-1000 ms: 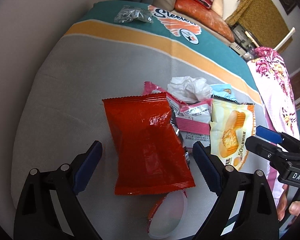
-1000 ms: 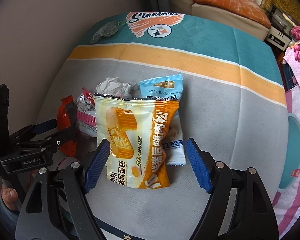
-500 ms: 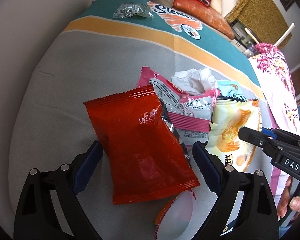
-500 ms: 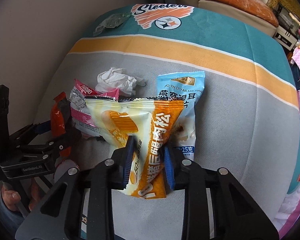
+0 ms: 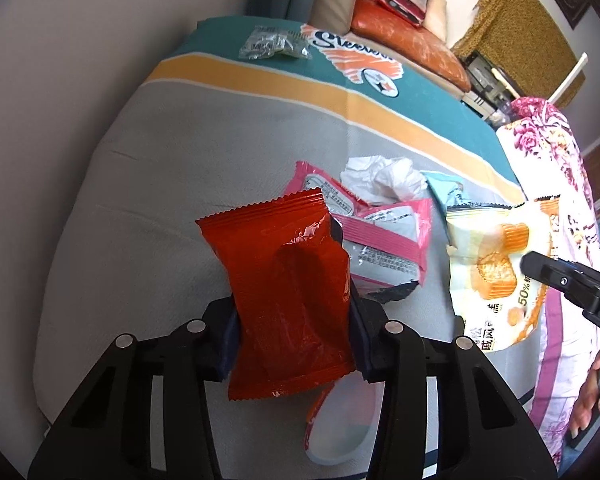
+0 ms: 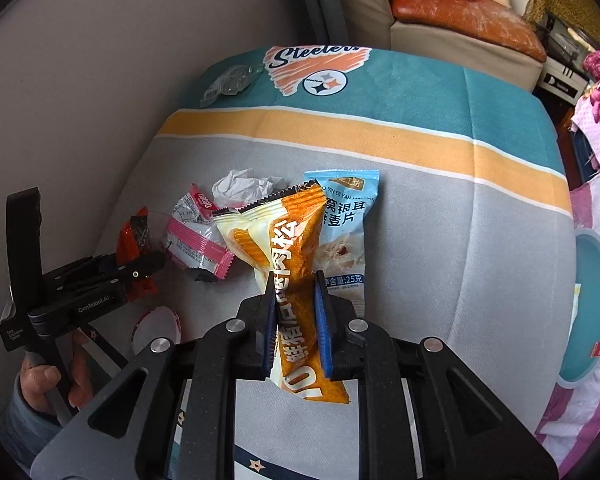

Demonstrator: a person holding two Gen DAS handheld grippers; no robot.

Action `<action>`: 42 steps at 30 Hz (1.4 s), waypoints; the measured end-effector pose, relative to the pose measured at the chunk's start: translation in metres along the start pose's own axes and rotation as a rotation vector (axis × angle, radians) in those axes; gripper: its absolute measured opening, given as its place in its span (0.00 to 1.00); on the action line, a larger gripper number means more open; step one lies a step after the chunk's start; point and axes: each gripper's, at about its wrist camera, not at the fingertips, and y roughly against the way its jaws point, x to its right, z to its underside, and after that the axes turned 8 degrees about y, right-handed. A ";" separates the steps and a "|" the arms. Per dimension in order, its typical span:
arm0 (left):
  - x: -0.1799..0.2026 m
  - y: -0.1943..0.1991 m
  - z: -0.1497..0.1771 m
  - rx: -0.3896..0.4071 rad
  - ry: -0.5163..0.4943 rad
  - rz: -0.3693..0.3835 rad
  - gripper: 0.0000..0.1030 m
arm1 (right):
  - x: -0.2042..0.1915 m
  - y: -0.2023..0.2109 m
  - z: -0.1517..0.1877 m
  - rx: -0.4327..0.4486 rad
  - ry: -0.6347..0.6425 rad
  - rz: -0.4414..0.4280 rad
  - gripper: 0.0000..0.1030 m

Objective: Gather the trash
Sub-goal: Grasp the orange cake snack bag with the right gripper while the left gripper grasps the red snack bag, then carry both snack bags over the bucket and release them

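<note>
Squeezing tighter, our left gripper [image 5: 294, 340] has its blue pads closing on the shiny red plastic snack bag [image 5: 288, 300], which bends between them above the grey striped blanket [image 5: 180, 184]. Our right gripper [image 6: 296, 316] is closing too, pinching the orange and cream cake wrapper [image 6: 288, 256] in the middle. A pale blue snack packet [image 6: 346, 220] lies just beside it, with crumpled white tissue [image 6: 240, 188] near.

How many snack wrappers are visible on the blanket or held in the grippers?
4: red wrapper in the left gripper, orange-yellow one in the right gripper, pink one between them, light-blue one behind. Others may be hidden.
</note>
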 end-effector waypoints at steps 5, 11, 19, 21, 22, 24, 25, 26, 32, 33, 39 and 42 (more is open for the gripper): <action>0.010 0.023 -0.004 0.046 -0.016 0.013 0.44 | 0.014 0.026 0.005 0.054 -0.031 0.014 0.15; 0.051 0.032 -0.006 0.050 -0.093 0.056 0.44 | 0.043 0.053 0.014 0.109 -0.076 0.059 0.15; 0.131 0.015 0.001 0.009 -0.216 0.111 0.44 | 0.100 0.087 0.037 0.171 -0.177 0.121 0.16; 0.155 0.011 0.004 0.006 -0.254 0.121 0.44 | 0.117 0.096 0.043 0.186 -0.202 0.139 0.16; 0.168 0.009 0.006 0.003 -0.273 0.129 0.44 | 0.125 0.099 0.047 0.192 -0.214 0.147 0.16; 0.191 0.002 0.009 -0.009 -0.307 0.141 0.44 | 0.142 0.107 0.055 0.205 -0.241 0.161 0.16; 0.204 -0.001 0.011 -0.015 -0.326 0.147 0.44 | 0.150 0.110 0.059 0.213 -0.258 0.167 0.15; 0.215 -0.004 0.013 -0.020 -0.344 0.151 0.44 | 0.160 0.114 0.064 0.222 -0.275 0.172 0.16; 0.282 -0.024 0.030 -0.053 -0.447 0.170 0.44 | 0.214 0.135 0.096 0.266 -0.379 0.216 0.16; 0.292 -0.028 0.033 -0.060 -0.461 0.171 0.44 | 0.223 0.138 0.102 0.273 -0.396 0.220 0.16; 0.349 -0.047 0.050 -0.099 -0.531 0.190 0.44 | 0.268 0.154 0.133 0.307 -0.487 0.274 0.16; 0.374 -0.055 0.059 -0.114 -0.564 0.201 0.45 | 0.287 0.162 0.147 0.317 -0.523 0.299 0.16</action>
